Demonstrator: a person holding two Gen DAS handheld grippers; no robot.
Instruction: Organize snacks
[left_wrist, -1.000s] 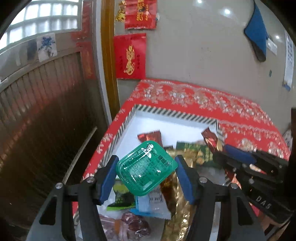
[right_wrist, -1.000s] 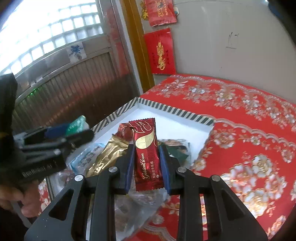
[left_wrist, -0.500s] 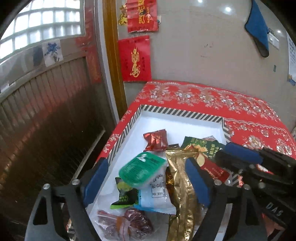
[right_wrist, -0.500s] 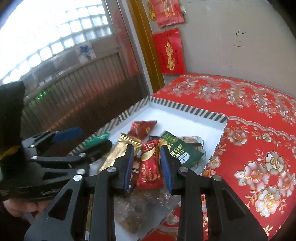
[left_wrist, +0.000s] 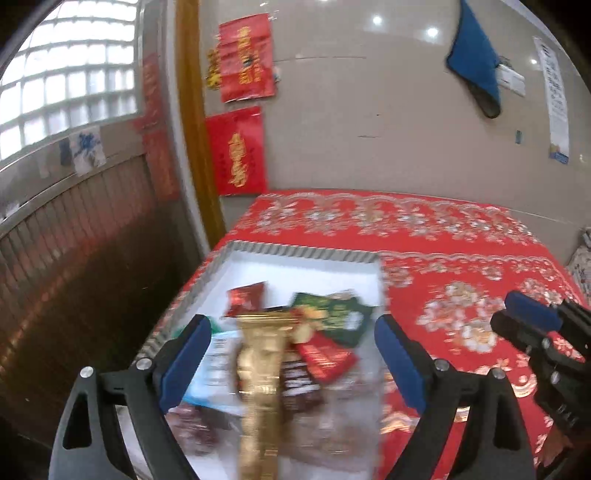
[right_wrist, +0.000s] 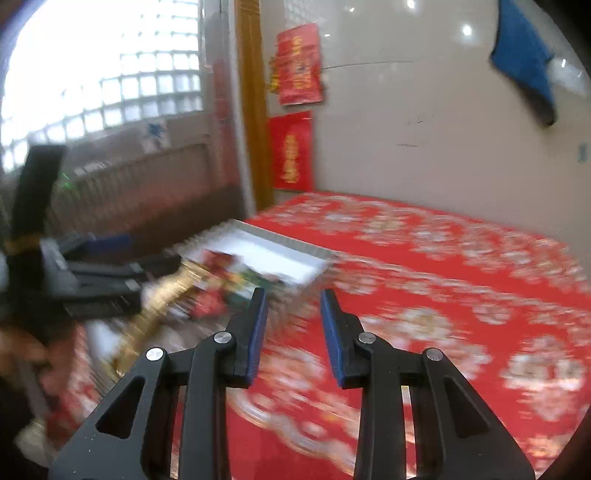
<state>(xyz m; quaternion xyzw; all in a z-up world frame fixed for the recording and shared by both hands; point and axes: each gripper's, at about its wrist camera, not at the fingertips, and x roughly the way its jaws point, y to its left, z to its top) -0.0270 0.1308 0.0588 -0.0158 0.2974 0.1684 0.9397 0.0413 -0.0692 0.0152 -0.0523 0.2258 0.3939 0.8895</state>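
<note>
A white tray with a striped rim (left_wrist: 303, 253) sits on the red flowered tablecloth and holds several snack packets: a long gold one (left_wrist: 260, 373), a red one (left_wrist: 325, 356), a dark green one (left_wrist: 334, 314) and a small red one (left_wrist: 245, 297). My left gripper (left_wrist: 291, 354) is open and empty above the tray's near end. My right gripper (right_wrist: 293, 321) is open and empty, over the cloth just right of the tray (right_wrist: 273, 254); it shows at the right edge of the left wrist view (left_wrist: 528, 321). Both views are blurred.
The red tablecloth (right_wrist: 443, 295) stretches to the right of the tray. A wall with red paper hangings (left_wrist: 238, 151) stands behind the table. A dark wooden panel (left_wrist: 74, 258) and a drop lie left of the table's edge.
Both grippers opened and let go: the green cup and the red bar now lie in the tray. The right gripper has swung right, off the tray; the left has pulled back.
</note>
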